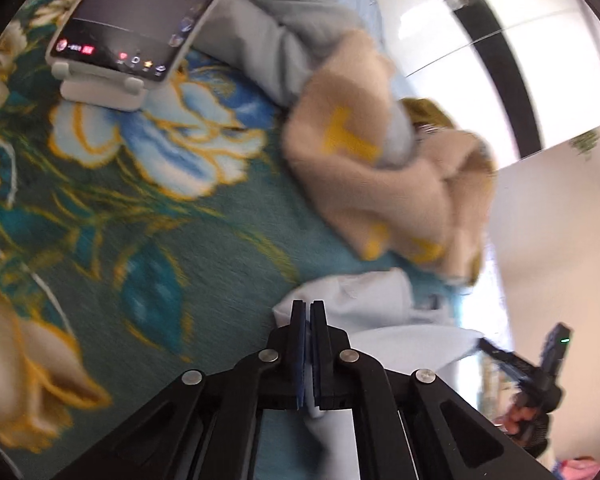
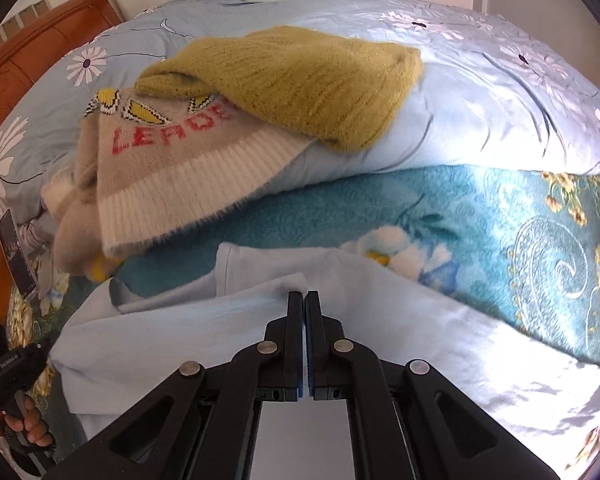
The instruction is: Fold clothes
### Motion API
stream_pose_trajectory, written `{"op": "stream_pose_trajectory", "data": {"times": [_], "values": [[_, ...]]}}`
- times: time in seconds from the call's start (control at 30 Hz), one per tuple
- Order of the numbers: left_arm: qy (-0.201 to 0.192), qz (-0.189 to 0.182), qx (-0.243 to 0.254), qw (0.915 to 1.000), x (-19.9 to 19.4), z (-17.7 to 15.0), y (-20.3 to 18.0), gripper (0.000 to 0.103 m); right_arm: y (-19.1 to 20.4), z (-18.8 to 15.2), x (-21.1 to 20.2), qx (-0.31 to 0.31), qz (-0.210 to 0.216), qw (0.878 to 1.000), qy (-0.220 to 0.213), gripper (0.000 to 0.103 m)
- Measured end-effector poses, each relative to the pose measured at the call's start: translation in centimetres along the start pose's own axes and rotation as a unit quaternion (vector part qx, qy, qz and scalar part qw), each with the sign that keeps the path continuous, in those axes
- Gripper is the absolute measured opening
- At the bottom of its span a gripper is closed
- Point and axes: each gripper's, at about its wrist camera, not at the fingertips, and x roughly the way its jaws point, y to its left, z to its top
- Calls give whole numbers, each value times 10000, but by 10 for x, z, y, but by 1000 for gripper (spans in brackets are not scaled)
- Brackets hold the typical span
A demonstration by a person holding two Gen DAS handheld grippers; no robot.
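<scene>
Pale blue garment (image 2: 260,344) spread low across the teal flowered blanket (image 2: 500,216), rumpled, one fold turned back near the middle. Left gripper (image 1: 309,308) pressed together, with a strip of the pale cloth caught between its pads at the garment's near edge. Right gripper (image 2: 304,298) likewise closed, tips sitting right at a raised fold of the same fabric; hard to tell whether cloth is truly pinched there or merely touched.

Likely light, thin and limp: no stiffness to hold a crease, prone to sagging and bunching between two hold points, and probably a little slick against the fuzzy blanket. Best taken at corners or along a hem or seam, where doubled fabric gives the pads more to bite; a pinch in mid-panel likely to drag only one layer.

Beyond it, a heap waiting: beige sweater with red lettering (image 2: 172,168) and a mustard knit (image 2: 300,80) on top, resting against the light blue quilt (image 2: 480,92). Thicker, fluffier, heavier in the lift by the look. Tablet on a stand (image 1: 132,28) off to the far side.
</scene>
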Motion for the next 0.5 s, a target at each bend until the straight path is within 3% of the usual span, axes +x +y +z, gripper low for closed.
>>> {"op": "stream_pose_trajectory", "data": {"times": [0.1, 0.27, 0.33, 0.4, 0.5], "values": [[132, 154, -38, 9998, 13, 3, 8, 3, 2, 1, 17, -81, -133, 9997, 160, 1], [111, -248, -585, 9979, 2, -1, 25, 5, 2, 3, 41, -118, -358, 9988, 299, 1], [100, -191, -487, 9986, -10, -9, 21, 11, 1, 5, 45, -60, -328, 9989, 342, 1], [48, -190, -311, 9993, -21, -23, 15, 31, 1, 6, 45, -81, -306, 9989, 342, 1], [4, -168, -8, 9999, -36, -46, 5, 45, 2, 7, 43, -107, -237, 9991, 331, 1]]}}
